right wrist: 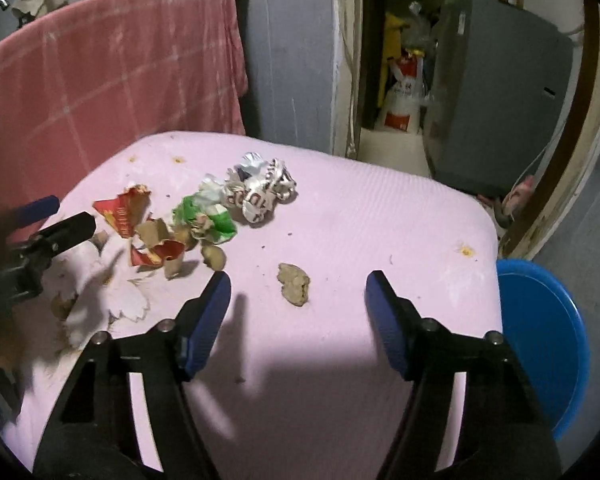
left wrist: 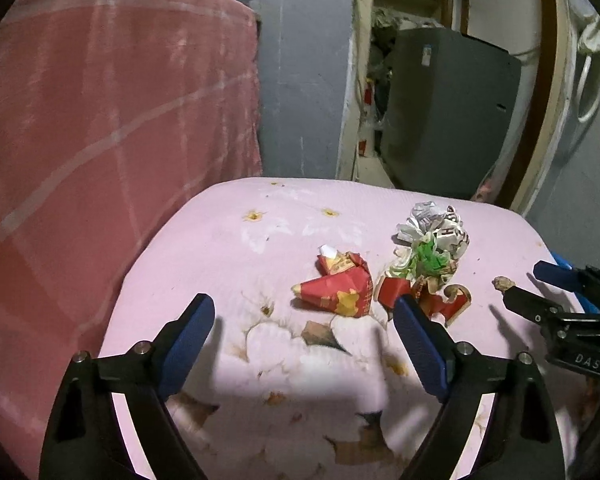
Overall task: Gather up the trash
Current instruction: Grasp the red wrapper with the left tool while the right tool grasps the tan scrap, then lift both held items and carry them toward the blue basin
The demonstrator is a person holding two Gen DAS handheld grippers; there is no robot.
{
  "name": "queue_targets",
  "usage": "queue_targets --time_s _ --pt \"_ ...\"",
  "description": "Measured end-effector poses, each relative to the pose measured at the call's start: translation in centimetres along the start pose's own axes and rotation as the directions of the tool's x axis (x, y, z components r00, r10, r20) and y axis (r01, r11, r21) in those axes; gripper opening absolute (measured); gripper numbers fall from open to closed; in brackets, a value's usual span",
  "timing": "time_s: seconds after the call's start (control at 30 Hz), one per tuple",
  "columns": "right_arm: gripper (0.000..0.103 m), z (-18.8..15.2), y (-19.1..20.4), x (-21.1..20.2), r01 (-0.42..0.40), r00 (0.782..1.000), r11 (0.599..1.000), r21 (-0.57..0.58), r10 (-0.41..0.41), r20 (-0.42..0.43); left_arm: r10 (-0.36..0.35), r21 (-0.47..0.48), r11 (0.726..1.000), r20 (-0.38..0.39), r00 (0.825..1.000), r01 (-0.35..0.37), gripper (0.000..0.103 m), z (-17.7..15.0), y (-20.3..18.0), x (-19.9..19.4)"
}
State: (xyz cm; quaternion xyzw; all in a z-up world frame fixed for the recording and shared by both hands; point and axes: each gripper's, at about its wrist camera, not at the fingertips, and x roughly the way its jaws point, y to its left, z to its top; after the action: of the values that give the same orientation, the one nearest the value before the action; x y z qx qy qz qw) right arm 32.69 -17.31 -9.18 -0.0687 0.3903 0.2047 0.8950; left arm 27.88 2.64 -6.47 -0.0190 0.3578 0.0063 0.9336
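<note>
Both tongs are held open with nothing between their pads: the left tongs (left wrist: 304,322) at lower centre, the right tongs (right wrist: 298,294) likewise. Crumpled trash (left wrist: 428,256) is seen mid-frame on the pink surface (left wrist: 204,240); a brown lump (right wrist: 294,284) lies just ahead of the right tongs.

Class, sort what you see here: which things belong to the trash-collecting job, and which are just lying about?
Part of the job:
- red crumpled wrapper
- green and white crumpled paper
- black-and-white printed wad
- brown lump
- blue basin

Just lying about:
- pink checked cloth
- grey cabinet
- white sack
</note>
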Motion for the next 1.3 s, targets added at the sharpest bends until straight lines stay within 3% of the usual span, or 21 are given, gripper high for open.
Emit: queue_targets --time_s 0.1,0.47,0.7,0.83,1.03,1.3 --pt "0.059 0.2 -0.4 0.6 -0.003 1.000 1.000 0.005 0.003 -0.031 -0.014 0.019 1.000 -0.014 1.000 0.014 0.087 0.5 -0.3 0.7" --pt "0.038 0.5 -1.0 1.4 -0.054 0.996 0.999 0.006 0.054 -0.078 -0.074 -0.008 0.997 -0.093 0.993 0.073 0.044 0.9 -0.2 3.2" --pt "0.026 0.2 -1.0 1.5 -0.065 0.994 0.998 0.005 0.065 -0.086 -0.095 -0.016 0.995 -0.096 0.991 0.094 0.042 0.8 -0.2 2.9" --pt "0.015 -0.1 -0.9 1.3 -0.079 0.994 0.997 0.008 0.079 -0.080 -0.104 -0.016 0.995 -0.099 0.990 0.103 0.041 0.5 -0.4 2.4" --pt "0.014 -0.5 -1.0 0.8 -0.092 0.994 0.996 0.021 0.093 -0.050 -0.122 -0.032 0.992 -0.079 0.989 0.120 0.041 0.0 -0.6 1.3" --pt "0.014 -0.7 -1.4 -1.6 -0.127 0.989 0.991 0.033 0.124 0.080 -0.165 -0.048 0.985 -0.009 0.986 0.164 0.041 0.2 -1.5 -0.4"
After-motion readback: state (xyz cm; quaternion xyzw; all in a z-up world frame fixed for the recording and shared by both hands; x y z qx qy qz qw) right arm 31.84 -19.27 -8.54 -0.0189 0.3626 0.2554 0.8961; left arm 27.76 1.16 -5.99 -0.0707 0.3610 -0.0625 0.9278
